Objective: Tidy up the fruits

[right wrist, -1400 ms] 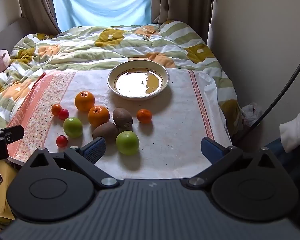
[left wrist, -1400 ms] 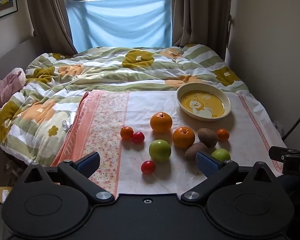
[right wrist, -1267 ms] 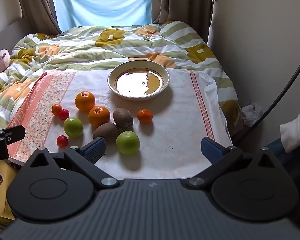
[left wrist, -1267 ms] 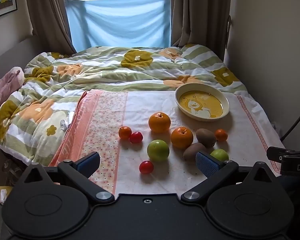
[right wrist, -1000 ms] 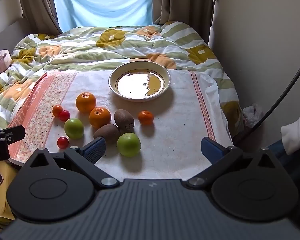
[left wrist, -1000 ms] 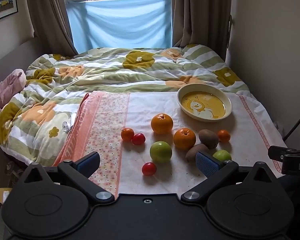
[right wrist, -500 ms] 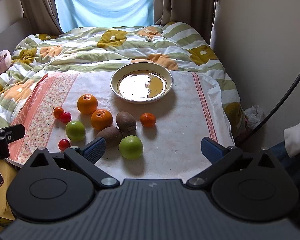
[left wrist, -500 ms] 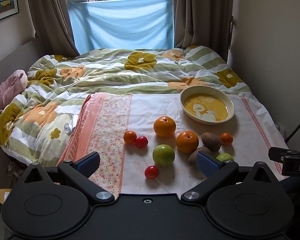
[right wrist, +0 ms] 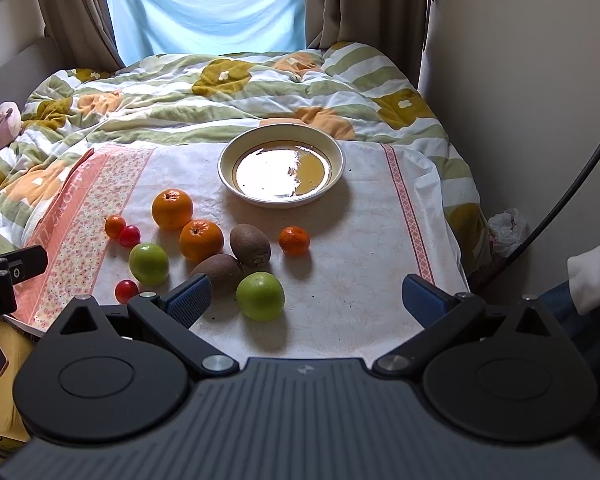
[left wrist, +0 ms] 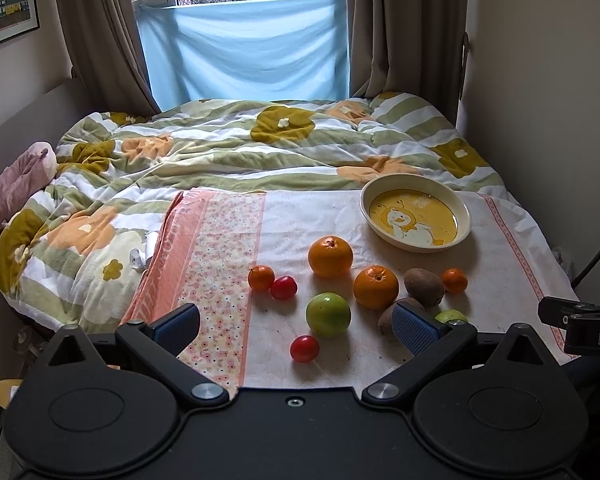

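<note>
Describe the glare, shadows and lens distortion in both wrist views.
Right wrist view: window glare whitens the plate's inside, hiding its picture; fruit shadows fall toward the camera, clearest under the near green apple. Left wrist view: the plate shows no glare, its duck picture clear. Both views: fisheye bends the curtains and darkens the corners.
</note>
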Tool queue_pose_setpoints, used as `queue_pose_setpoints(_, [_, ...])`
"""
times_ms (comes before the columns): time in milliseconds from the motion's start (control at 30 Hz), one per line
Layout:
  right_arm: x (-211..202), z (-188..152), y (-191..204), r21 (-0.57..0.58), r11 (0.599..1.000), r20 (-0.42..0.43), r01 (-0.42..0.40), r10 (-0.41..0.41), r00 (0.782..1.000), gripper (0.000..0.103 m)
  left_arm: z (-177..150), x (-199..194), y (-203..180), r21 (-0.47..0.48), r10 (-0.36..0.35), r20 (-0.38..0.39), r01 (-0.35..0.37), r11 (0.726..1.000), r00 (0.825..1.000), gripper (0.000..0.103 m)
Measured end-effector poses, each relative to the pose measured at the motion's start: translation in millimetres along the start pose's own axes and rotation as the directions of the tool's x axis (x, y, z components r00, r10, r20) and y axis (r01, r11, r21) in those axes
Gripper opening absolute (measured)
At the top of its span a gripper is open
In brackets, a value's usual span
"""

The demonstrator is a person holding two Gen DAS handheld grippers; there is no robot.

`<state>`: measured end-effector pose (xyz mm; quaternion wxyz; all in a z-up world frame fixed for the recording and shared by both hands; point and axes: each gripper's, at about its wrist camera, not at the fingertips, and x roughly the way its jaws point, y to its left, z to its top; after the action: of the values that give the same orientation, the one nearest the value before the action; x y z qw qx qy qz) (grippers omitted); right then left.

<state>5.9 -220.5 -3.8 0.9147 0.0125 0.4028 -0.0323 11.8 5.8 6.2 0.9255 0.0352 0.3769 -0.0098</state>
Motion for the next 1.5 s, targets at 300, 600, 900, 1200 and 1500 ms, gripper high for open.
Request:
queue_pose_setpoints(300, [-0.3,0.3,0.1,0.002,1.0,0.0,-0.002,0.002,1.0,0.103,-2.6,-1.1,0.2,0.0,0.007,0.009,-0.007,1.0,1.0,0.103])
queue_pose_setpoints(600, [0.7,-1.1,-0.4,0.001,1.0,0.0,0.0,0.0,1.0,0.103,-4.8,-1.4,-1.1,-0.002,0.009,0.009,-0.009,1.0,1.0,0.103])
queue_pose_setpoints(900, [0.2,-2.2,-0.9,0.002,1.0,0.001,0.0,0.0,1.0,0.103,-4.8,-2.3,-1.2,-0.001,0.012,0.012,-0.012,1.0,1.0,0.103])
queue_pose_setpoints(1200, [-2.0,-1.6,-0.5,0.004,1.0,0.002,-0.001,0.001,1.0,0.103,-4.4,-3.2,-1.8,-0.001,0.015,0.017,-0.015,1.0,1.0,0.103])
queue_pose_setpoints(1500, [-5.3,1.5,0.2,0.005,1.0,0.005,-0.001,0.001,1.0,0.103,-3.4,-3.6,-1.9,-0.002,0.014,0.017,-0.014,1.0,1.0,0.103])
